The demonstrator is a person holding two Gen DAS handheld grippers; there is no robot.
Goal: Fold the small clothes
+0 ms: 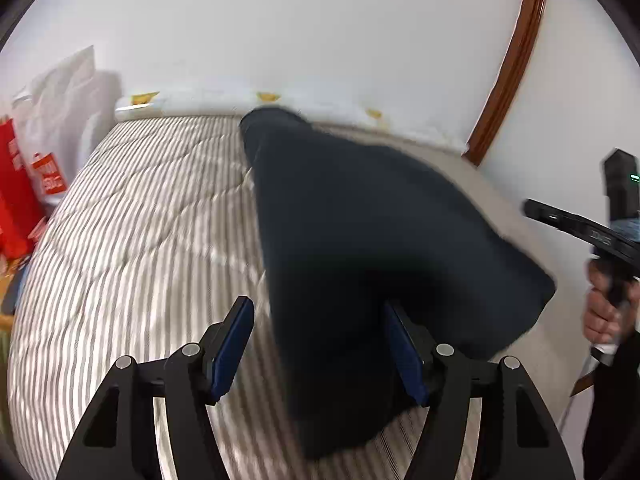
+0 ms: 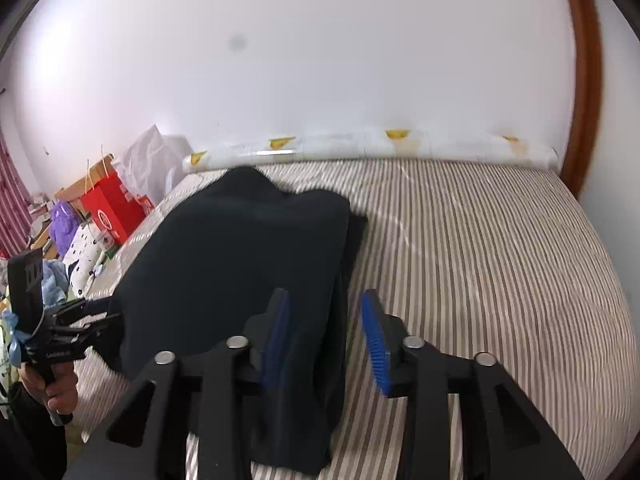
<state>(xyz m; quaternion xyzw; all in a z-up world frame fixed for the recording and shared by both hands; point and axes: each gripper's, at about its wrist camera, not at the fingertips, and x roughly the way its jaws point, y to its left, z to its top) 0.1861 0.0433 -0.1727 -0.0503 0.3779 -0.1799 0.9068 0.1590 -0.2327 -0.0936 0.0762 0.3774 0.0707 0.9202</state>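
The left gripper (image 1: 318, 354) stands wide apart, its blue pads (image 1: 234, 350) clear of the dark garment (image 1: 360, 240) that lies between and beyond them. The right gripper (image 2: 328, 340) is partly parted, gripping nothing, with the garment's edge just inside its left pad. The folded garment rests on the striped mattress (image 2: 500, 260), near the white wall (image 2: 320, 60).

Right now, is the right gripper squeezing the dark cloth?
Apart. In the right wrist view the right gripper has its blue pads spread; striped bed cover shows between the right-hand pad and the dark cloth, so nothing is squeezed.
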